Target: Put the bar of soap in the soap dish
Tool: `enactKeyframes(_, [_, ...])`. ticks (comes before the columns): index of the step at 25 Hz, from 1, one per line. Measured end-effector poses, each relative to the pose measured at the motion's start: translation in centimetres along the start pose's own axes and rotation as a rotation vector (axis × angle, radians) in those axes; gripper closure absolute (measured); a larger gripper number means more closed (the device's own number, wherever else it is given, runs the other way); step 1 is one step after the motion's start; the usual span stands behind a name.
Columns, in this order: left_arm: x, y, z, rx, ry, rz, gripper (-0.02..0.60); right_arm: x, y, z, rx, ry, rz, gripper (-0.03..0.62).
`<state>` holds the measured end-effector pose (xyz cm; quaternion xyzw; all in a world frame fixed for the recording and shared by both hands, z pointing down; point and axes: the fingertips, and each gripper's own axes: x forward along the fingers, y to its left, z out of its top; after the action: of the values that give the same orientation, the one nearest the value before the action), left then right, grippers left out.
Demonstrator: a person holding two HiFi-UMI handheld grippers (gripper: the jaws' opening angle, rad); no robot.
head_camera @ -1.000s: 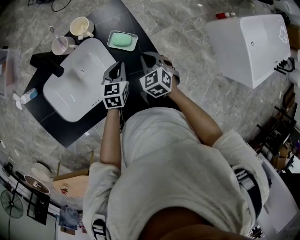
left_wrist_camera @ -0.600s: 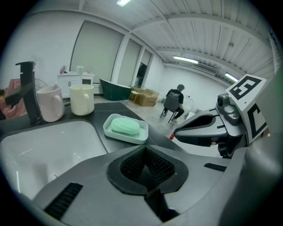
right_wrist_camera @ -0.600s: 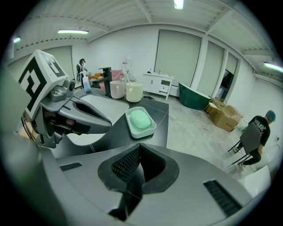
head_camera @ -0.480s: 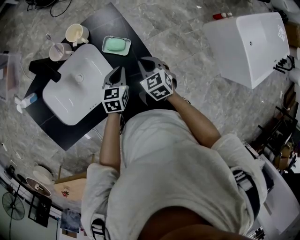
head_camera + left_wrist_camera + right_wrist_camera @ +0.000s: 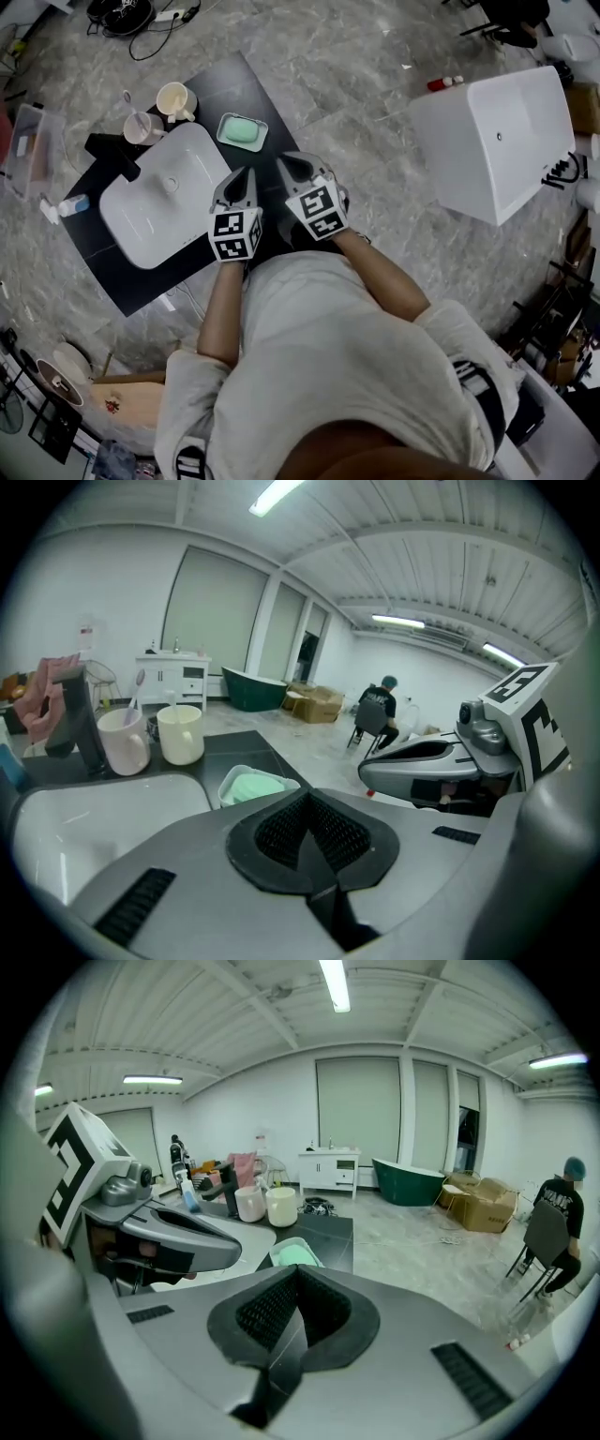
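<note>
**Operator:** What had changed in the head view over that last second?

**Reviewer:** You had straightened up. The black counter point(image 5: 234, 80) sat smaller in frame than before. Your left gripper point(image 5: 246, 176) and right gripper point(image 5: 292, 167) had lifted with you, the right one rolled a little at the wrist. You reached for nothing. The green bar of soap point(image 5: 241, 130) already lay in the soap dish point(image 5: 223, 138), just past the far corner of the white basin point(image 5: 155, 211), and it had lain there in the earlier frames too. I judged the task done and this a withdrawal.

**Operator:** And the left gripper view?

**Reviewer:** The jaws of your left gripper point(image 5: 308, 803) were pressed together with nothing between them. Beyond them the bar of soap point(image 5: 253, 787) filled the soap dish point(image 5: 227, 784), well clear of both tools. Behind it stood a pink mug point(image 5: 123, 741) with a thin handle sticking out, and a cream mug point(image 5: 180, 733) whose inside I couldn't see.

**Operator:** The right gripper view?

**Reviewer:** Much the same. Your right gripper point(image 5: 296, 1283) was clamped tight and empty. Ahead and below, the bar of soap point(image 5: 295, 1255) rested in the soap dish point(image 5: 272, 1251). The pink mug point(image 5: 249, 1204) and cream mug point(image 5: 281, 1206) stood beyond it. What showed of the basin held nothing.
</note>
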<state>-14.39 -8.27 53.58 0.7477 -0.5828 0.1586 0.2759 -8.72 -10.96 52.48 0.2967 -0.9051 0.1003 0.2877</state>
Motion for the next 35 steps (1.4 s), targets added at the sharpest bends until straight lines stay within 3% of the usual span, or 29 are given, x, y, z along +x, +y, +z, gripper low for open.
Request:
enactKeyframes(8, [-3.3, -0.4, 4.3, 0.001, -0.095, 0.057, 0.564, -2.7, 0.6, 3.9, 0.014, -0.126, 0.023, 0.594])
enactKeyframes(13, [-5.4, -1.3, 8.1, 0.017, -0.174, 0.084, 0.563, -4.6, 0.5, 7.4, -0.041, -0.197, 0.015, 0.594])
enactKeyframes(26, [-14.5, -1.5, 20.2, 0.061, -0.505, 0.208, 0.564, -11.2, 1.3, 19.5, -0.097, -0.474, 0.072, 0.594])
enactKeyframes(31, [-16.8, -1.7, 21.5, 0.113, -0.553, 0.258, 0.565, -13.4, 0.9, 21.4, -0.112, -0.529, 0.047, 0.594])
enactKeyframes(35, [-17.5, -1.7, 21.4, 0.107, -0.565, 0.272, 0.563, -13.9, 0.5, 22.1, -0.117, -0.552, 0.042, 0.594])
